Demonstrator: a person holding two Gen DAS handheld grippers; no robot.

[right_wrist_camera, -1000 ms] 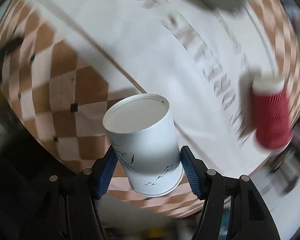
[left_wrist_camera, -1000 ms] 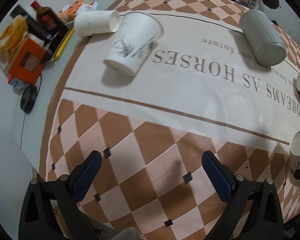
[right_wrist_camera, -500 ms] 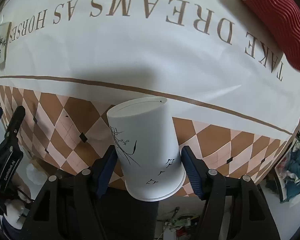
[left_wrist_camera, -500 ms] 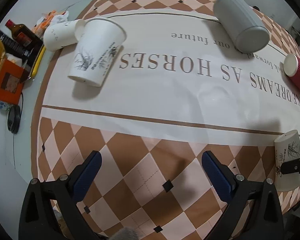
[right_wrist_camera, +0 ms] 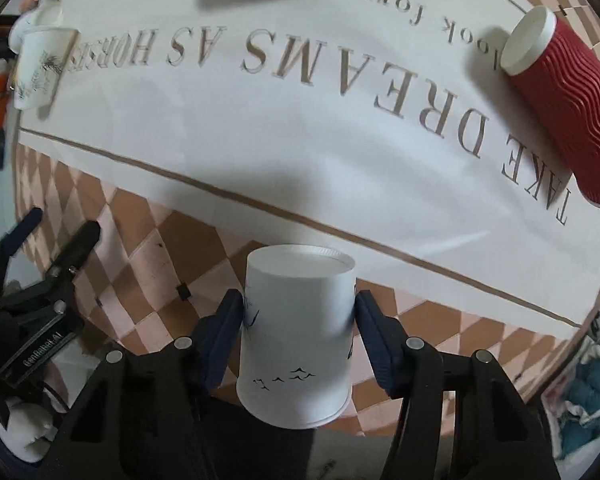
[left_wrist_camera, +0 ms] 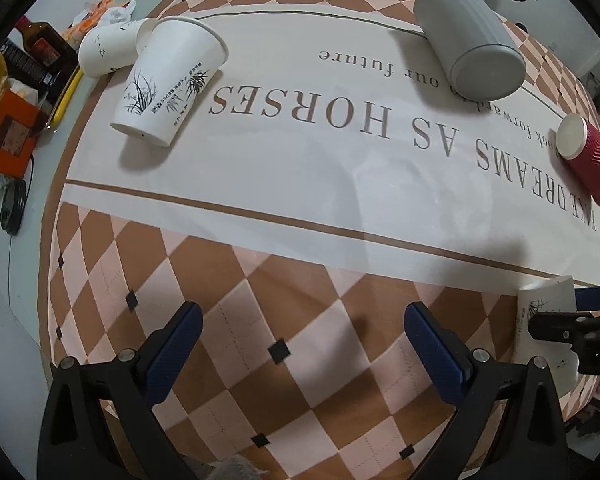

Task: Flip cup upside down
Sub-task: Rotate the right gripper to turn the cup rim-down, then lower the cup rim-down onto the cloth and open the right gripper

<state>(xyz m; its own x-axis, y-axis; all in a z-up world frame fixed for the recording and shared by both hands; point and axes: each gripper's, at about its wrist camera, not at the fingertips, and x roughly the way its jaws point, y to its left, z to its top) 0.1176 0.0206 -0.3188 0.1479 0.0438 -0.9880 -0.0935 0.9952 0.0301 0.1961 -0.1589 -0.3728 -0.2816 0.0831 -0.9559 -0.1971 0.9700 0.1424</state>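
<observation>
My right gripper (right_wrist_camera: 298,312) is shut on a white paper cup with small black birds (right_wrist_camera: 296,332). The cup is held upside down, base away from me, over the near checkered edge of the tablecloth (right_wrist_camera: 260,136). The same cup (left_wrist_camera: 546,332) and the right gripper (left_wrist_camera: 572,320) show at the right edge of the left wrist view. My left gripper (left_wrist_camera: 302,340) is open and empty over the checkered part of the cloth (left_wrist_camera: 300,160). I cannot tell whether the cup's rim touches the table.
A white cup with bamboo print (left_wrist_camera: 168,80) and a smaller white cup (left_wrist_camera: 108,50) lie at far left. A grey cup (left_wrist_camera: 468,40) lies at the back. A red ribbed cup (left_wrist_camera: 588,160) lies at right. Bottles and an orange box (left_wrist_camera: 4,132) sit off the cloth at left.
My right gripper has swung over the table and turned the cup base up, then lowered it toward the near edge. My left gripper has drifted a little; it stays open.
</observation>
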